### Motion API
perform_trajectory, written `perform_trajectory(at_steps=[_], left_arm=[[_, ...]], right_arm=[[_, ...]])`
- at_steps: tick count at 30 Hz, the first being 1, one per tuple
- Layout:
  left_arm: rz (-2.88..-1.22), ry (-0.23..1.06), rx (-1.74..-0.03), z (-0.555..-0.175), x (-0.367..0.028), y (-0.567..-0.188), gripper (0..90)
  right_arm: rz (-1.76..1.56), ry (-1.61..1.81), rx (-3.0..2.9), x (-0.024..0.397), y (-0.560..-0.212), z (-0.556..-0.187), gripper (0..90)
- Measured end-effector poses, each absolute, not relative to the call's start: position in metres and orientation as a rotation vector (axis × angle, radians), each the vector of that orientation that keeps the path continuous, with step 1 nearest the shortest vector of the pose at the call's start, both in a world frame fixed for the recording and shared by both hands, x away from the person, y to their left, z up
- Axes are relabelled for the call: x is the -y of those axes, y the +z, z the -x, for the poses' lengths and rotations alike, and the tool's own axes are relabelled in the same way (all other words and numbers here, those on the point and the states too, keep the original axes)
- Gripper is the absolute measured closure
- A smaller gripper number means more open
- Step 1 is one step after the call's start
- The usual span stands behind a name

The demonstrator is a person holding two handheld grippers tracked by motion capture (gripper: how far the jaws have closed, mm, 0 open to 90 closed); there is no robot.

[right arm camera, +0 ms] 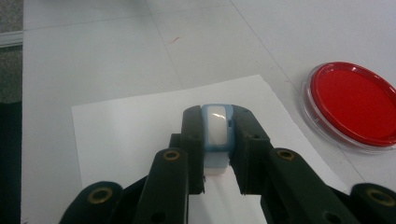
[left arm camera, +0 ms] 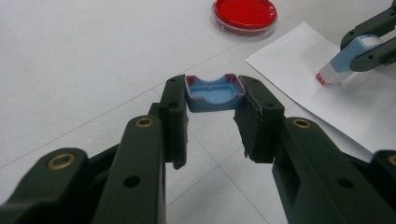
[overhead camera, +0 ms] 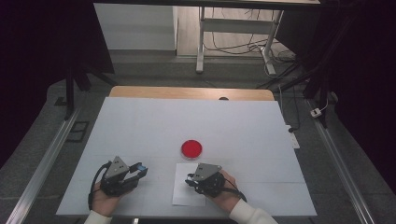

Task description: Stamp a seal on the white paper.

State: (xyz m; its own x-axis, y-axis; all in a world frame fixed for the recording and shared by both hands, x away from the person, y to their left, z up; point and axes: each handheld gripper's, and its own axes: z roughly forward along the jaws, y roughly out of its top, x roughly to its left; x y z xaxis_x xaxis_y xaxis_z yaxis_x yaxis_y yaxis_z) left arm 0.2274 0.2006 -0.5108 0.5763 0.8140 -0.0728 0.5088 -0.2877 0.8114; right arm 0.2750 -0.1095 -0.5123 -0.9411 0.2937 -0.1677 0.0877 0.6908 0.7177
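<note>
My left gripper (left arm camera: 212, 91) is shut on a small blue cap (left arm camera: 215, 95) with red-stained edges, its hollow side facing up, held just above the table near the front left (overhead camera: 140, 168). My right gripper (right arm camera: 216, 128) is shut on a blue-and-white stamp (right arm camera: 216, 133). In the left gripper view the stamp (left arm camera: 348, 58) tilts down, its red-stained end at the white paper sheet (left arm camera: 299, 70). A round red dish (overhead camera: 192, 149) sits just beyond the sheet (overhead camera: 184, 193). The dish (right arm camera: 355, 105) lies to the right of my right gripper.
The white table (overhead camera: 140, 126) stretches wide behind the dish. Its wooden far edge (overhead camera: 187, 92) meets a floor with desk legs and cables. A metal rail (overhead camera: 46, 158) runs along the left side.
</note>
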Motion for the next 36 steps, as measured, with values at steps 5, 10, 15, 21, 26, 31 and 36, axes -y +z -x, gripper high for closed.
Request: perform_trajectory(at_steps=[5,10,15,21,26,31,36], left_arm=[[-1.958,0.453,-1.06,-0.2273,-0.2006,-0.5109,64.6],[-1.957,0.456,-1.062,-0.227,-0.2011,-0.5105,64.6],[-1.955,0.457,-1.064,-0.227,-0.202,-0.5103,64.6],[-1.955,0.455,-1.062,-0.2279,-0.2025,-0.511,64.6],[-1.954,0.458,-1.067,-0.2284,-0.2041,-0.5113,64.6],[-1.954,0.455,-1.067,-0.2285,-0.2046,-0.5116,64.6],[-1.952,0.458,-1.066,-0.2282,-0.2045,-0.5112,64.5]], right_arm=[[-0.338,1.103,-2.648,0.1102,-0.5119,-0.2767,76.0],[-0.352,1.132,-2.641,0.1118,-0.5135,-0.2773,76.0],[-0.358,1.137,-2.643,0.1128,-0.5138,-0.2774,76.0],[-0.338,1.137,-2.621,0.1108,-0.5141,-0.2746,75.6],[-0.324,1.131,-2.605,0.1104,-0.5125,-0.2725,75.4],[-0.344,1.167,-2.599,0.1125,-0.5103,-0.2735,75.3],[-0.368,1.187,-2.609,0.1143,-0.5094,-0.2744,75.3]])
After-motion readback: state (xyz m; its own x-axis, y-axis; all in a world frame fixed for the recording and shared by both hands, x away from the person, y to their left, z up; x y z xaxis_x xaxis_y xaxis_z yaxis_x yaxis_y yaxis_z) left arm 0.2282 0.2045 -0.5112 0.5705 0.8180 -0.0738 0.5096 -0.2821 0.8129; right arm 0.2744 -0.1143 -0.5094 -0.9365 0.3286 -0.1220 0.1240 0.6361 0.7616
